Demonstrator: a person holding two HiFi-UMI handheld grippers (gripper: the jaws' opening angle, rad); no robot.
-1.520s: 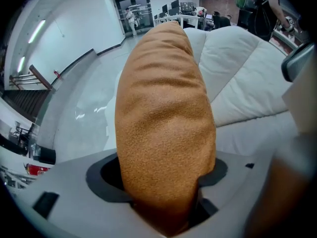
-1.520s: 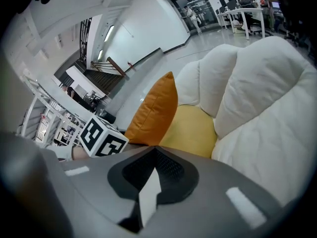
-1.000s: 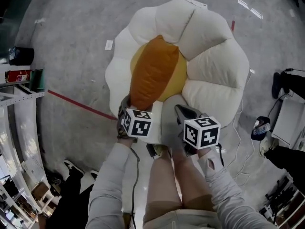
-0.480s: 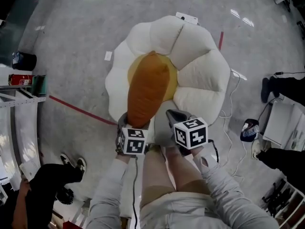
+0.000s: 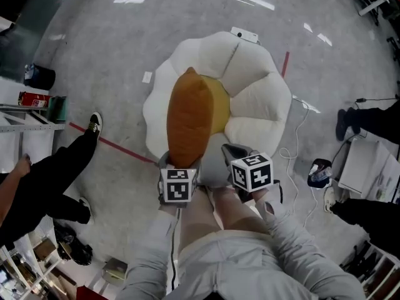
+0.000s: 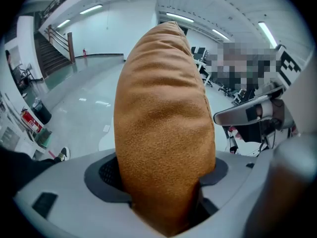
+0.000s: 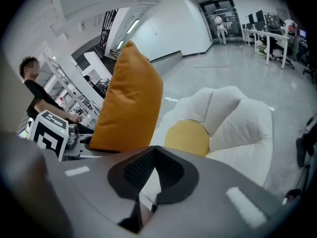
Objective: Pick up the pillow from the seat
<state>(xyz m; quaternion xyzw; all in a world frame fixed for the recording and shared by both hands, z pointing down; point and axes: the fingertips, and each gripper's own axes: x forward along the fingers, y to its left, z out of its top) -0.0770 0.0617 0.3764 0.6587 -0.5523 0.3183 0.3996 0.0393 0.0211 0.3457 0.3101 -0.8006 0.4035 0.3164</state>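
Note:
An orange pillow [image 5: 187,120] hangs clear above the white flower-shaped seat [image 5: 259,99], whose yellow centre [image 5: 220,108] shows beside it. My left gripper [image 5: 171,163] is shut on the pillow's near end. In the left gripper view the pillow [image 6: 163,118] stands upright and fills the gap between the jaws of that gripper [image 6: 163,176]. My right gripper [image 5: 229,150] is just right of the pillow and touches nothing. Its pads [image 7: 171,167] meet at the tips with nothing between them. From that side I see the pillow [image 7: 129,103] upright over the seat [image 7: 237,118].
A person in black [image 5: 44,180] stands on the floor at the left, by a red floor line [image 5: 112,144]. Shelving and a red extinguisher [image 5: 34,99] are at the far left. Cables [image 5: 300,136] and another person's legs [image 5: 369,114] lie to the right.
Both grippers have risen. The pillow came up off the seat with the left gripper and now stands more upright. A person in black has walked in at the left.

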